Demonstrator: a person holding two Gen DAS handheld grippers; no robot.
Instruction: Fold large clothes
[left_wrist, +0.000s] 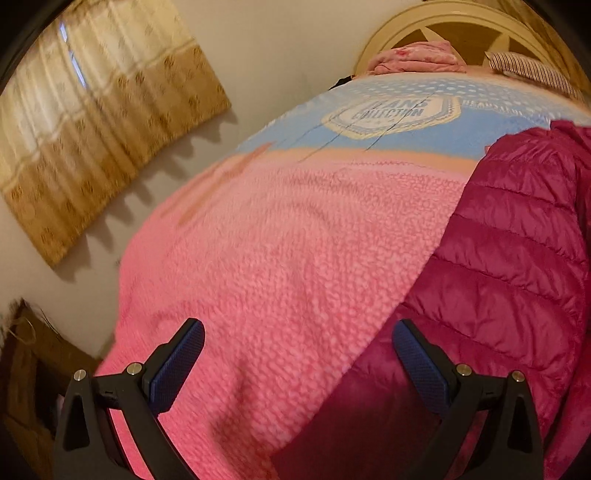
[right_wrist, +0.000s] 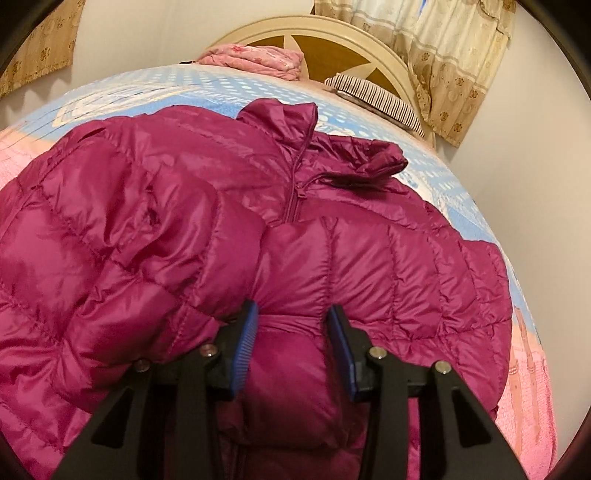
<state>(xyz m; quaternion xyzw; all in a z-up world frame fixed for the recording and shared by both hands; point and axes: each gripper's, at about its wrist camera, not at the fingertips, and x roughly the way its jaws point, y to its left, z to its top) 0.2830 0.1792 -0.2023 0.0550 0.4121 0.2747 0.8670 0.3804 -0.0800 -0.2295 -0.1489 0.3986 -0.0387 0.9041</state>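
Observation:
A magenta quilted puffer jacket (right_wrist: 184, 229) lies on the bed, zipper and collar (right_wrist: 295, 122) toward the headboard, both sleeves folded over its front. My right gripper (right_wrist: 291, 314) has its blue pads either side of a puffy fold of the jacket (right_wrist: 291, 336), partly closed on it. In the left wrist view the jacket's left edge (left_wrist: 509, 258) fills the right side. My left gripper (left_wrist: 297, 332) is wide open and empty over the pink blanket, its right finger (left_wrist: 417, 362) above the jacket's hem.
The bed is covered by a pink and blue fleece blanket (left_wrist: 280, 251). A folded pink quilt (right_wrist: 255, 59) and striped pillow (right_wrist: 376, 96) lie by the headboard (right_wrist: 332, 37). Curtains (left_wrist: 92, 140) hang on the wall to the left. A brown cabinet (left_wrist: 26, 369) stands beside the bed.

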